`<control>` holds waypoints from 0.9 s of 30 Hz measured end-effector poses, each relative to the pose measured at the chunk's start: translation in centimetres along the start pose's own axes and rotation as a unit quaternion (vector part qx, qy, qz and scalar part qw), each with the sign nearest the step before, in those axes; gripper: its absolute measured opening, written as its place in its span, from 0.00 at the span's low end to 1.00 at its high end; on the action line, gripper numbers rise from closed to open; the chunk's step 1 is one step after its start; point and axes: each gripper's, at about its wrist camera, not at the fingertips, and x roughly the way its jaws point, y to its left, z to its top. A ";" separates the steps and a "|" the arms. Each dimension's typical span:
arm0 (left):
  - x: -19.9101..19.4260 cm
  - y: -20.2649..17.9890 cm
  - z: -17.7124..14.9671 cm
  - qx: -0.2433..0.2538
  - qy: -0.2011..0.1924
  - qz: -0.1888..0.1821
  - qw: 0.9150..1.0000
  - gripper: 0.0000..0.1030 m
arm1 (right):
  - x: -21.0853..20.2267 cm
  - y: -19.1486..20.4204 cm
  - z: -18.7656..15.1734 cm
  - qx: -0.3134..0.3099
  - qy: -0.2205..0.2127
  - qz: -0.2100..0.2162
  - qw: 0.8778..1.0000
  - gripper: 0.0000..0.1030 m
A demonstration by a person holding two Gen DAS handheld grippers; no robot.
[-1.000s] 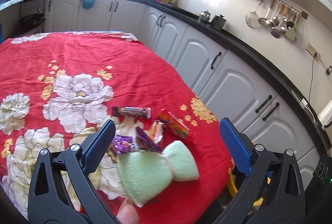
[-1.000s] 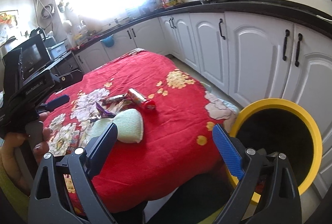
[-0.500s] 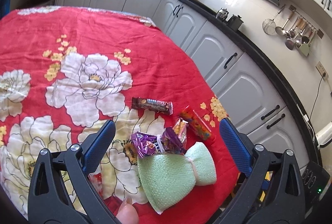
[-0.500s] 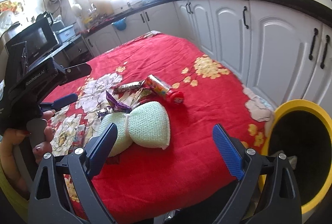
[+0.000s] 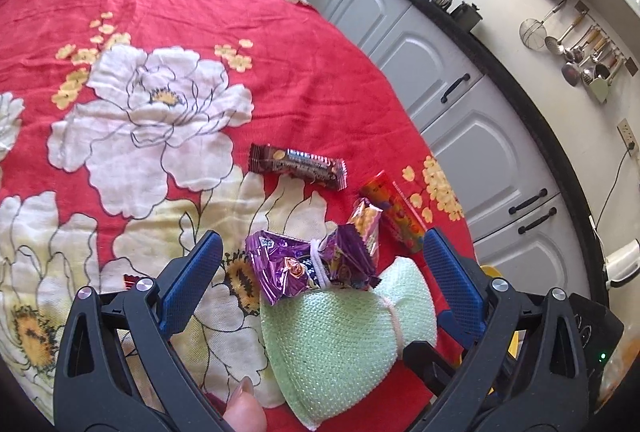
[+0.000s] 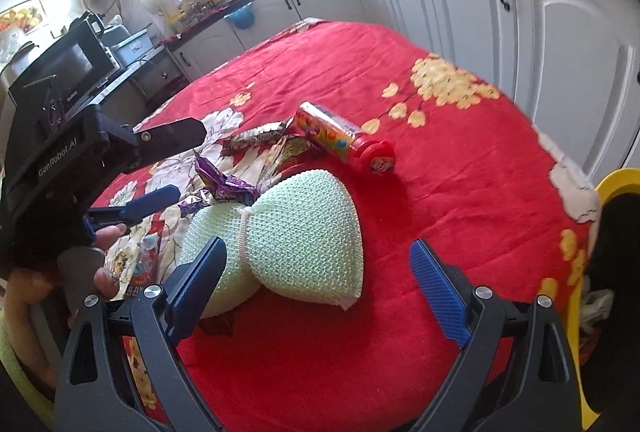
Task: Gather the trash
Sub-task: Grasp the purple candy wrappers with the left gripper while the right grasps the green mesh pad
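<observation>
Trash lies on a red flowered tablecloth (image 5: 168,12): a purple foil wrapper (image 5: 308,266), a brown chocolate bar wrapper (image 5: 297,166), a small gold wrapper (image 5: 366,222) and a colourful candy tube (image 5: 394,210). A pale green scrub sponge (image 5: 340,348) tied in the middle lies beside them. My left gripper (image 5: 320,280) is open and empty, over the purple wrapper and the sponge. My right gripper (image 6: 318,288) is open and empty, just above the sponge (image 6: 288,240). The tube (image 6: 340,140), the purple wrapper (image 6: 224,184) and the left gripper (image 6: 160,168) show in the right wrist view.
A yellow-rimmed bin (image 6: 612,272) stands on the floor at the table's right edge. White cabinets (image 5: 472,128) under a black counter run close along the table's far side. Another small red wrapper (image 6: 142,272) lies at the table's near left.
Both grippers have come down and forward toward the pile. The sponge and wrappers now look larger and lie between the fingers. Nothing has been picked up.
</observation>
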 end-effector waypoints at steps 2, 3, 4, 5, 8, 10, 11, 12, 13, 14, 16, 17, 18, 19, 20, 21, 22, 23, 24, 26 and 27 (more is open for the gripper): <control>0.5 0.2 0.1 -0.005 0.007 -0.002 1.000 0.89 | 0.6 -0.2 0.1 0.007 0.009 0.014 1.000 0.87; 0.7 0.3 0.1 -0.008 0.010 -0.004 1.000 0.87 | 0.8 -0.3 0.1 0.010 0.011 0.020 1.000 0.87; 0.9 0.4 0.0 -0.010 0.013 -0.006 1.000 0.84 | 0.9 -0.3 0.1 0.010 0.011 0.023 1.000 0.87; 1.1 0.4 0.0 -0.011 0.016 -0.006 1.000 0.82 | 0.9 -0.3 0.2 0.008 0.011 0.025 1.000 0.87; 1.6 0.6 -0.3 -0.015 0.027 -0.009 0.999 0.75 | 0.8 -0.1 0.0 0.006 0.013 0.038 0.999 0.82; 1.9 0.8 -0.4 -0.019 0.034 -0.009 0.999 0.68 | 0.7 -0.1 -0.2 0.008 0.014 0.049 0.999 0.78; 2.0 0.8 -0.5 -0.019 0.034 -0.009 0.999 0.66 | 0.7 -0.1 -0.1 0.009 0.015 0.054 0.998 0.75; 1.9 0.9 -0.5 -0.019 0.034 -0.008 0.999 0.64 | 0.7 -0.1 -0.2 0.011 0.016 0.059 0.998 0.72; 1.9 0.9 -0.5 -0.020 0.035 -0.009 0.999 0.63 | 0.7 0.0 -0.2 0.013 0.017 0.068 0.997 0.66; 1.8 0.9 -0.6 -0.021 0.035 -0.011 0.999 0.62 | 0.6 -0.2 -0.3 0.019 0.019 0.075 0.997 0.64; 1.8 0.9 -0.6 -0.019 0.035 -0.011 0.999 0.57 | 0.3 -0.5 -0.5 0.031 0.018 0.086 0.996 0.58; 1.7 0.9 -0.7 -0.018 0.035 -0.011 0.999 0.55 | 0.2 -0.6 -0.5 0.035 0.017 0.088 0.995 0.55; 1.7 0.9 -0.8 -0.016 0.035 -0.012 0.999 0.51 | -0.1 -0.7 -0.6 0.038 0.014 0.089 0.995 0.53; 1.6 0.8 -0.8 -0.015 0.036 -0.012 0.999 0.46 | -0.3 -0.7 -0.6 0.039 0.011 0.091 0.995 0.50; 1.6 0.8 -0.8 -0.014 0.037 -0.012 0.999 0.43 | -0.6 -0.8 -0.6 0.039 0.007 0.093 0.995 0.46; 1.5 0.8 -0.8 -0.013 0.037 -0.013 0.999 0.40 | -0.9 -0.8 -0.6 0.039 0.004 0.094 0.995 0.45; 1.4 0.7 -0.9 -0.013 0.036 -0.015 0.999 0.21 | -1.2 -0.9 -0.6 0.039 0.001 0.095 0.995 0.40; 1.4 0.7 -0.9 -0.012 0.038 -0.017 0.999 0.15 | -1.6 -0.9 -0.6 0.039 -0.002 0.098 0.994 0.39; 1.3 0.7 -0.9 -0.013 0.040 -0.019 0.999 0.16 | -1.9 -0.9 -0.6 0.037 -0.004 0.099 0.994 0.38; 1.1 0.6 -1.0 -0.009 0.039 -0.021 0.999 0.16 | -2.4 -0.6 -0.7 0.030 -0.009 0.095 0.995 0.37; 1.0 0.6 -1.0 -0.008 0.038 -0.021 0.999 0.16 | -2.6 -0.5 -0.7 0.027 -0.011 0.094 0.995 0.37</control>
